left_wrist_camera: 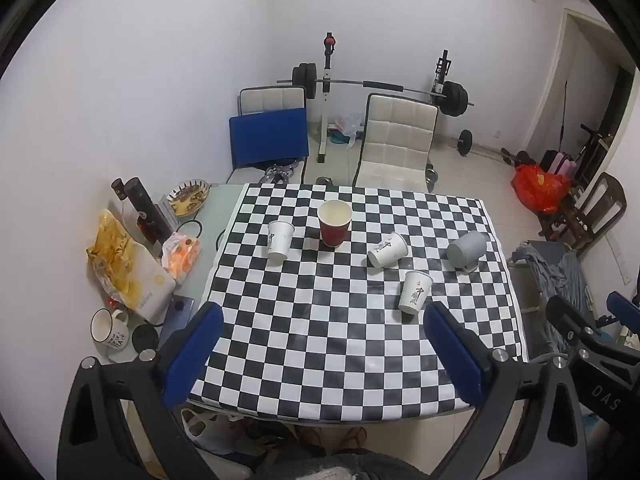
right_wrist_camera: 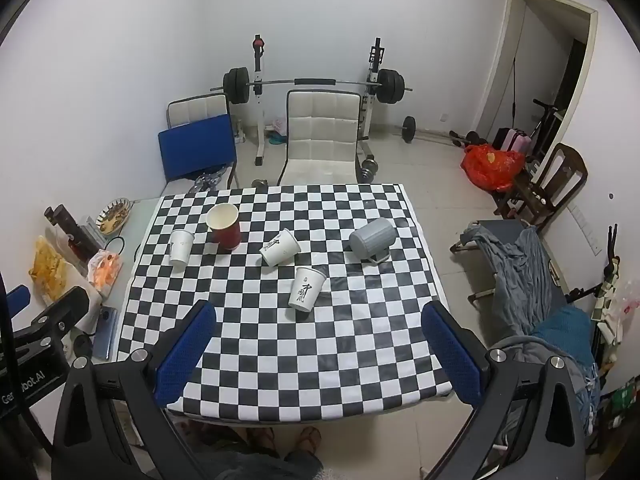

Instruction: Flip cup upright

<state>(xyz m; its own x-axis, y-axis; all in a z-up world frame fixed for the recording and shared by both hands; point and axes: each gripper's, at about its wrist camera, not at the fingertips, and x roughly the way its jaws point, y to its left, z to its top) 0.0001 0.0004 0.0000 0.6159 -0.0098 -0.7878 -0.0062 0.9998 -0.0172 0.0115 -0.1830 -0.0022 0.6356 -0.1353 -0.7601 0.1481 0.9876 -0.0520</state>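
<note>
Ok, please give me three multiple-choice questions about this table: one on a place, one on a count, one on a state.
1. Where on the checkered cloth is the grey mug?
A) near its right edge
B) at its left edge
C) in the middle

2. How many white paper cups are on the cloth?
A) one
B) three
C) five

3. How is the red cup placed?
A) upside down
B) on its side
C) upright

Answers:
1 A: it is to the right of every other cup.
2 B: two stand and one lies on its side.
3 C: its open mouth faces up.
</note>
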